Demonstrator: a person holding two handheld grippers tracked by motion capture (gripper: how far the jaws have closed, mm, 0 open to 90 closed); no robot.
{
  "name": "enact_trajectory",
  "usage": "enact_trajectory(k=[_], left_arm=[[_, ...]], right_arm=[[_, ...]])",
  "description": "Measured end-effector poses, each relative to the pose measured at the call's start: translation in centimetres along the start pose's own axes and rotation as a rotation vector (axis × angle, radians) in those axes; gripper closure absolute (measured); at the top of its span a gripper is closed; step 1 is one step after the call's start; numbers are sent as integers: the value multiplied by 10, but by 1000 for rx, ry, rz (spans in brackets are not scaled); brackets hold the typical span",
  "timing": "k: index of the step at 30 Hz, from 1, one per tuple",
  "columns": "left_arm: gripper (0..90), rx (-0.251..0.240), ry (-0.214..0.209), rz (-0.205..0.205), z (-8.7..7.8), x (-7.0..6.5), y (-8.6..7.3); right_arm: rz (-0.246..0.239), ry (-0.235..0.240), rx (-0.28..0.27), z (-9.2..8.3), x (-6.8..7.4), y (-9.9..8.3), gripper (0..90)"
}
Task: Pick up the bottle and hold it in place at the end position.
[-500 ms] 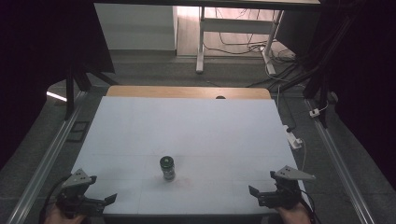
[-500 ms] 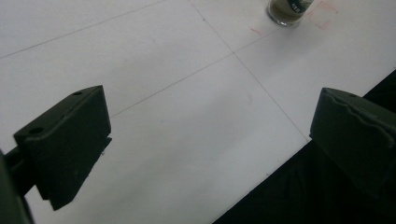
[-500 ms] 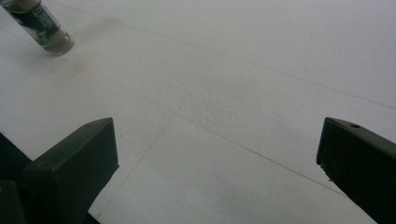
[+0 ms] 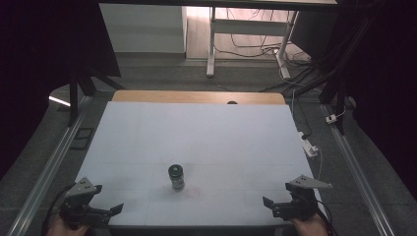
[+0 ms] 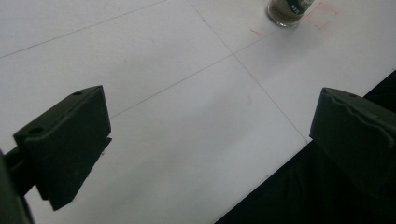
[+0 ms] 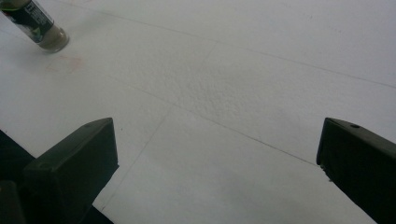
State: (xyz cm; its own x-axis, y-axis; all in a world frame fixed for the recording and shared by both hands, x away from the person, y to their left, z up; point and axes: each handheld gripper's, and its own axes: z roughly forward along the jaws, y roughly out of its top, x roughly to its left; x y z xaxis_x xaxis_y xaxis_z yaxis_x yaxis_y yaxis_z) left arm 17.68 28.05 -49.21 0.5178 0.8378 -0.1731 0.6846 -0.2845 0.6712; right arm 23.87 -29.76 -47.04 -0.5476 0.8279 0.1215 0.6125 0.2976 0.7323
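Top edge, left gripper view: jar (image 5: pixel 288 10) cut off | label unreadable

1. The desk (image 4: pixel 196 132) takes up the middle of the high view.
2. A small jar (image 4: pixel 176 177) stands upright on it, low and just left of centre.
3. The left gripper (image 4: pixel 105 212) sits at the lower left corner of the desk, the right gripper (image 4: pixel 275 206) at the lower right, both well apart from the jar.
4. A second table (image 4: pixel 246 29) stands beyond the desk at top centre.
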Motion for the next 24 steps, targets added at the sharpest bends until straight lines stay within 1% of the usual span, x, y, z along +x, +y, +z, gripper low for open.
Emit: enact_trajectory(k=[4,7,10,14,17,21,24], left_arm=[[0,4,-4,-6,0,1,0],[0,6,-7,-8,0,1,0],[0,7,-7,-8,0,1,0],[0,5,-6,-7,0,1,0],[0,-12,-16,-4,-1,-1,1],[0,-35,-25,16,-2,-4,4],[0,-38,-30,18,-2,-3,4]], right_arm=[[-11,-4,5,-2,0,-1,0],[-3,-1,1,-3,0,-2,0],[-6,1,-1,-3,0,-2,0],[-21,2,4,-2,1,-2,0],[-28,9,10,-2,2,-2,0],[-22,19,12,-2,2,-1,0],[-23,20,14,-1,1,-1,0]])
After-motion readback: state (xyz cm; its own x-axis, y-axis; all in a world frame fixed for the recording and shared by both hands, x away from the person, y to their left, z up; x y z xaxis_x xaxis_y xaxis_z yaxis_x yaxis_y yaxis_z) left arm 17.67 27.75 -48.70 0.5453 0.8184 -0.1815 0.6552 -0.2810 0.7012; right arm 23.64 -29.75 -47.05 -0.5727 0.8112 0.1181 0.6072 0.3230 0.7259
